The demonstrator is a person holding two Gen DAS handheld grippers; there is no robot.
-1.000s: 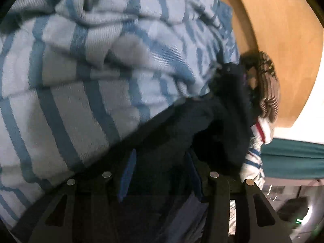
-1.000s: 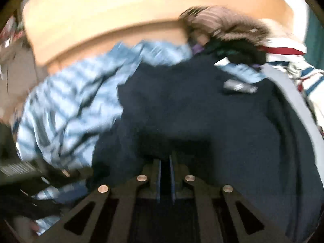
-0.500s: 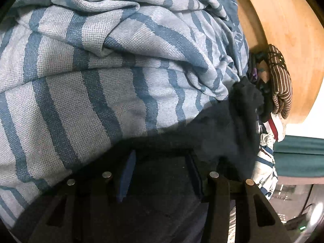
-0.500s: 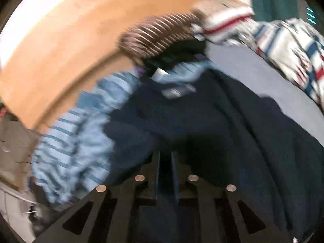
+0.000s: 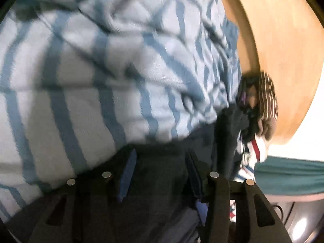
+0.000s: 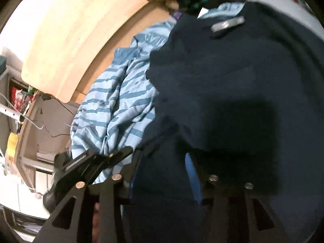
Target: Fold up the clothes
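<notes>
- The dark navy garment [image 6: 232,85] lies spread over the pile on the wooden table [image 6: 66,32], its grey neck label [image 6: 227,24] toward the far end.
- The right gripper [image 6: 162,172] points down into that navy cloth. Its jaws are opening; the blue pads stand apart with navy fabric lying between them, and I see no pad pressing on it.
- The left gripper [image 5: 160,170] sits at the near edge of the same dark garment [image 5: 162,192]. Its blue-padded fingers [image 5: 127,176] are held roughly halfway apart, with dark cloth filling the gap between them. Whether they are pinching it I cannot tell; the view is blurred there.
- A light blue striped shirt [image 5: 105,64] is bunched up just beyond the left gripper, touching the navy garment's edge; from the right gripper's camera it lies crumpled to the left of the navy piece [image 6: 115,109].
- At the far end of the table [image 5: 283,46] sits a heap of other clothes, with a brown striped piece [image 5: 267,101] on top.
- From the right camera, the left gripper's black body [image 6: 81,168] shows at the lower left, by the striped shirt.
</notes>
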